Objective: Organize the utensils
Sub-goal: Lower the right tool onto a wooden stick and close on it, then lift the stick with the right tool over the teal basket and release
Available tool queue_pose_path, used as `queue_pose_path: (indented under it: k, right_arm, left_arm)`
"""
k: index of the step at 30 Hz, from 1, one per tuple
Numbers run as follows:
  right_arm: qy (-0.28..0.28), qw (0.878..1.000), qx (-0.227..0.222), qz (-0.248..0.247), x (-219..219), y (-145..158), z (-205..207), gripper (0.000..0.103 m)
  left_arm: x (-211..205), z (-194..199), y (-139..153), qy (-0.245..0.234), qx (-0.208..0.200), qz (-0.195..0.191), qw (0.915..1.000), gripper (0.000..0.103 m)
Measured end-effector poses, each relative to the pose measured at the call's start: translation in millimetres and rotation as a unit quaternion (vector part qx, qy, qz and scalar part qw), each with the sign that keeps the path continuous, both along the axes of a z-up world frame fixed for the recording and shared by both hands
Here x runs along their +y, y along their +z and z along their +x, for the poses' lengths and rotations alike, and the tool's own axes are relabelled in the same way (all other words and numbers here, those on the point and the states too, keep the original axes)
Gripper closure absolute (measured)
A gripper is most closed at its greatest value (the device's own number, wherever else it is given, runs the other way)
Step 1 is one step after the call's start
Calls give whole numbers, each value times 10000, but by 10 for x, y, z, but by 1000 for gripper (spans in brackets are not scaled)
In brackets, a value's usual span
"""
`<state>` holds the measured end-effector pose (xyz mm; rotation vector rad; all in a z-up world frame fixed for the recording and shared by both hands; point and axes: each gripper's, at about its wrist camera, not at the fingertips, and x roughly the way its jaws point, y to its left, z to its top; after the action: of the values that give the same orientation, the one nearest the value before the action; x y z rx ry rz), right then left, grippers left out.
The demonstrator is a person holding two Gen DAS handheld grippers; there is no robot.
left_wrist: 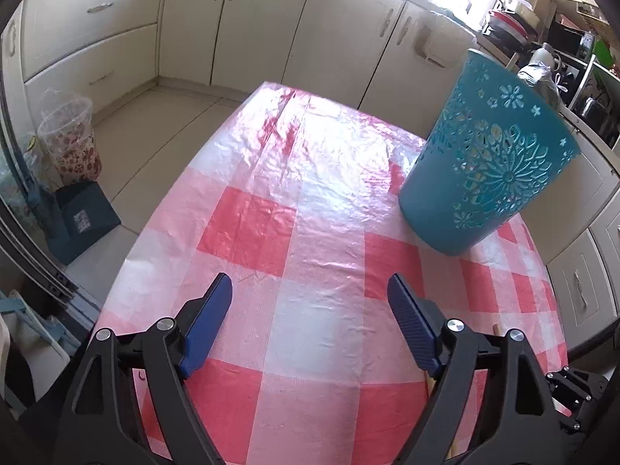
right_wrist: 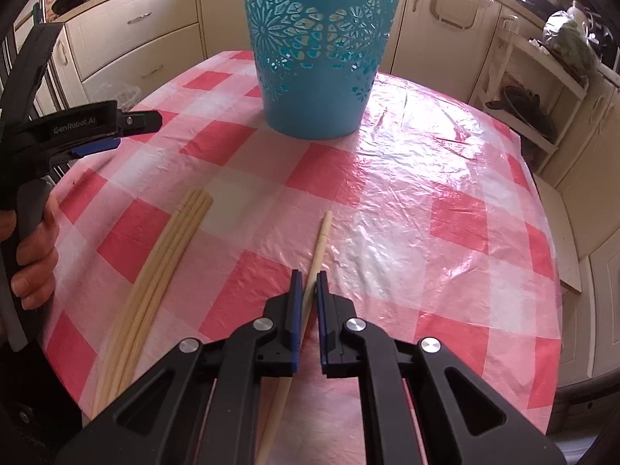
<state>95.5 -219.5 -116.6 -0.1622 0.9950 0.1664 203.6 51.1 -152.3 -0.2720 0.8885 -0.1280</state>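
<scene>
Pinching one pale wooden chopstick (right_wrist: 318,243) at lower centre, the right tool (right_wrist: 309,290) readies it for the teal perforated plastic bucket (right_wrist: 316,50) (left tool (left_wrist: 310,302) gapes, idle).

Black plastic left gripper (left_wrist: 310,302) with blue ribbed pads, silver pivot screws, white "GenRobot.AI" lettering, bare hand (right_wrist: 33,255)

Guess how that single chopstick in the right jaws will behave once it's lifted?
The chopstick looks like thin pale wood, so probably stiff and very light. The right gripper pinches it well short of its far end, so it may pivot or droop. It looks smooth and narrow, so it could slip between the flat jaws.
</scene>
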Motion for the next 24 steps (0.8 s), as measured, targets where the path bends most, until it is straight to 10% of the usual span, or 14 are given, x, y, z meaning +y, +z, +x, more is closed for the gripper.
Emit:
queue_pose_path:
  k: [10, 24]
  right_arm:
    - [-367, 9737, -398, 2215, -488, 327, -170, 97]
    - [-188, 9280, -1746, 3287, -562, 1405, 372, 97]
  left_arm:
    - [-136, -18, 88, -115, -202, 317, 9992, 23]
    - [-155, 4, 63, -125, -126, 374, 9991, 19]
